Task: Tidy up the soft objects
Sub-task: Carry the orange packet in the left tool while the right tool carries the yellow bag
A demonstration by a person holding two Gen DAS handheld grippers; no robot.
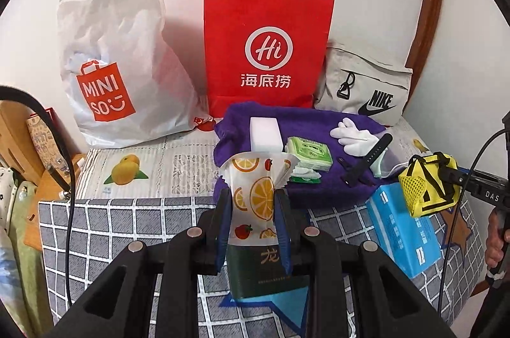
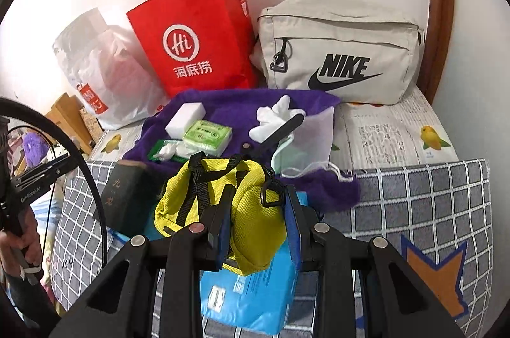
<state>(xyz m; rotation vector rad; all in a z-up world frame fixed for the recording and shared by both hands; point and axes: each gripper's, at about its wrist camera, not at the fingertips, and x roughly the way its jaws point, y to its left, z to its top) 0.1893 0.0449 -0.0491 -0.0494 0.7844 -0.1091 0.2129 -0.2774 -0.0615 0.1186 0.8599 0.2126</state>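
Left wrist view: left gripper grips fruit-print packet; right gripper grips yellow pouch above bed edge.

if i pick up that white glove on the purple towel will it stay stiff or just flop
Probably flops: the white glove looks like thin cloth, its fingers splayed limply on the purple towel. It likely weighs little and won't roll. A black strap lies across it, so that may drag along or snag.
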